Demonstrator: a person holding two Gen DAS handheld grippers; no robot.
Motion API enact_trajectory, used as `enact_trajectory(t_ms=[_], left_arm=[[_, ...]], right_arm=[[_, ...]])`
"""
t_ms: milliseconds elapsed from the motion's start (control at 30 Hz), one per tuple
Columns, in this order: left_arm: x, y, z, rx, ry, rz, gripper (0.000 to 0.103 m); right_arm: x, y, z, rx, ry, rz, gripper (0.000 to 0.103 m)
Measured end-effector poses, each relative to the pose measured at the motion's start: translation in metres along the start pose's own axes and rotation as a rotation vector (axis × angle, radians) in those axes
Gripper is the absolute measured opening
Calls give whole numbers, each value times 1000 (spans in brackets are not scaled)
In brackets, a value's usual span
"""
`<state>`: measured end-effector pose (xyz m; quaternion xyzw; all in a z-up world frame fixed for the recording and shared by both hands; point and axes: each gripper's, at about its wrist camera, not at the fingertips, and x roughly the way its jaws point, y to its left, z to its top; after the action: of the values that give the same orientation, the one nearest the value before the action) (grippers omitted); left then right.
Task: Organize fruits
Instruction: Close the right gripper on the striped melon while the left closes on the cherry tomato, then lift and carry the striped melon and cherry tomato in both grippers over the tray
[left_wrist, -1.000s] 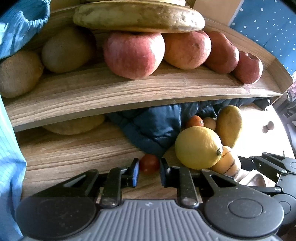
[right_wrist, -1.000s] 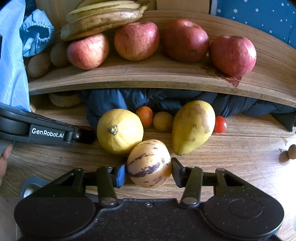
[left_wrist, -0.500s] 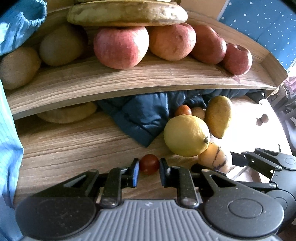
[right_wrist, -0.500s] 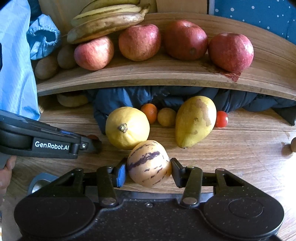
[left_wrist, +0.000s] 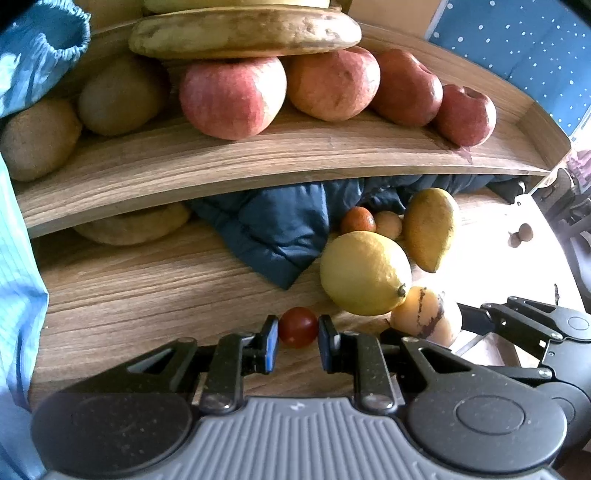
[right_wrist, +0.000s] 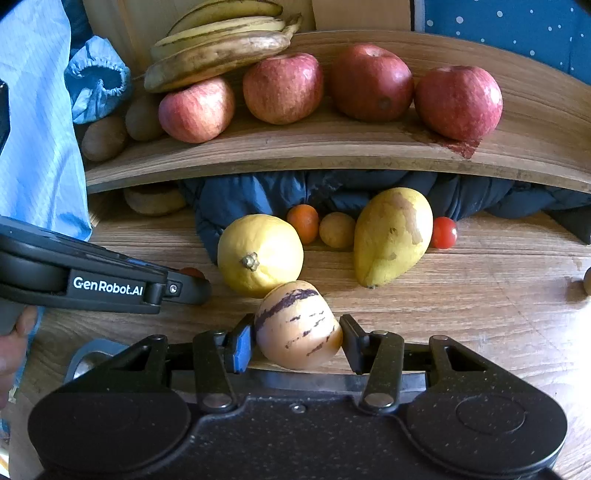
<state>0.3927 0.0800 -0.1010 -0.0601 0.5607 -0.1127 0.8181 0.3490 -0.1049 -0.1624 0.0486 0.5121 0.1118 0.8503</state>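
My left gripper (left_wrist: 297, 341) is shut on a small red cherry tomato (left_wrist: 297, 326) just above the wooden table. My right gripper (right_wrist: 297, 341) is shut on a pale orange melon with purple stripes (right_wrist: 297, 325), seen in the left wrist view as the striped melon (left_wrist: 424, 315). Behind them lie a yellow lemon (right_wrist: 260, 254), a yellow mango (right_wrist: 391, 234), two small orange fruits (right_wrist: 304, 222) and a second cherry tomato (right_wrist: 443, 232). The left gripper's body (right_wrist: 92, 280) shows at the left of the right wrist view.
A curved wooden shelf (right_wrist: 332, 147) above holds several red apples (right_wrist: 284, 86), bananas (right_wrist: 218, 48) and kiwis (right_wrist: 105, 136). Dark blue padded cloth (right_wrist: 258, 192) lies under the shelf. A blue sleeve (right_wrist: 37, 110) is on the left.
Both grippers have drawn slightly back from the shelf with their fruits still held. The striped melon has rolled a little between the right fingers.
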Motion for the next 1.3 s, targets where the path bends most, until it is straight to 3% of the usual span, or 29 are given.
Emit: enact_trajectory(t_ms=[1300], left_arm=[[-32,-19,-29,3,-42,25,24]], right_arm=[[-46,-1,-20,-7,-95,52,50]])
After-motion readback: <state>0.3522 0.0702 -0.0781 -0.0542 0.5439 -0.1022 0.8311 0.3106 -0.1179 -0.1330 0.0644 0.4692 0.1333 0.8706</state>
